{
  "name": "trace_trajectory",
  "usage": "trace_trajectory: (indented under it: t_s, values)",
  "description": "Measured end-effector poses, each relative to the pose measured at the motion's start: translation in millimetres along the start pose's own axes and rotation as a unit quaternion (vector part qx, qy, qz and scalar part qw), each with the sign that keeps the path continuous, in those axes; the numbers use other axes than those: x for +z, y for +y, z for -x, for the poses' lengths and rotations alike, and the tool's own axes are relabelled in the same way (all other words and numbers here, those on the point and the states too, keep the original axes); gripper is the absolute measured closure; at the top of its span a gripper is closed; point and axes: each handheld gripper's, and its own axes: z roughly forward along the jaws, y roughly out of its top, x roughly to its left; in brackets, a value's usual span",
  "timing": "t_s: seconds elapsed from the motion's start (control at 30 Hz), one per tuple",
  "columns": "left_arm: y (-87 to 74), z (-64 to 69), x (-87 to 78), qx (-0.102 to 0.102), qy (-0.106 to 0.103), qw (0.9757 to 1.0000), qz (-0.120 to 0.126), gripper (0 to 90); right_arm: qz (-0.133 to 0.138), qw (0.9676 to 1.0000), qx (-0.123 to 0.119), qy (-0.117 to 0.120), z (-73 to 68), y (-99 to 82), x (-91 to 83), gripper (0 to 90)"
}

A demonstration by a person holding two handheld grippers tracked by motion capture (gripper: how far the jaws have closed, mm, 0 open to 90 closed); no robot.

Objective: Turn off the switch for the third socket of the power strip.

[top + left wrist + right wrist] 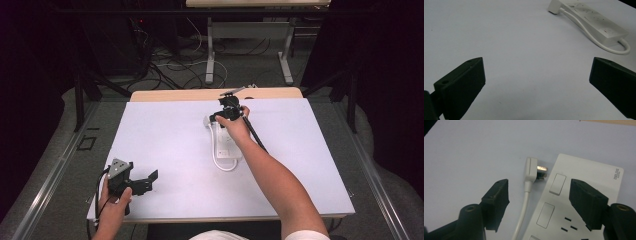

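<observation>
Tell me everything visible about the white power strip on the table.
The white plastic power strip is a flat rectangular block lying face up on the pale table. Its top carries rectangular switches, slot sockets and small grey lettering near one corner. Its white cable loops from one end along its side to a flat white plug, which lies unplugged on the table, metal prongs towards the strip. The right gripper hovers open over it, not pressing it.

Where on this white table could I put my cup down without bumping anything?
The left half, between the left tongs and the power strip, is bare, and so is the right side beyond the forearm. The middle is crowded: strip, its cord, its plug and the right tongs.
</observation>
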Motion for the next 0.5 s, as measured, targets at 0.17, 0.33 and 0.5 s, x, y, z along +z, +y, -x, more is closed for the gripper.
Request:
trace_trajectory:
  t_s: [0.17, 0.33, 0.5]
  values:
    - [-0.1, 0.0, -0.2, 0.001, 0.001, 1.0000, 0.000, 0.2, -0.004, 0.9995, -0.027, -0.012, -5.8, -4.1, -9.1, 22.7]
    - [-0.3, -0.1, -0.6, 0.001, 0.001, 1.0000, 0.000, 0.2, 0.018, 0.9991, -0.033, -0.017, -11.5, -11.2, -20.6, 18.9]
    - [-0.5, 0.1, -0.7, 0.001, 0.002, 1.0000, 0.000, 0.2, 0.020, 0.9989, -0.040, -0.015, -15.7, -18.9, -31.4, 15.2]
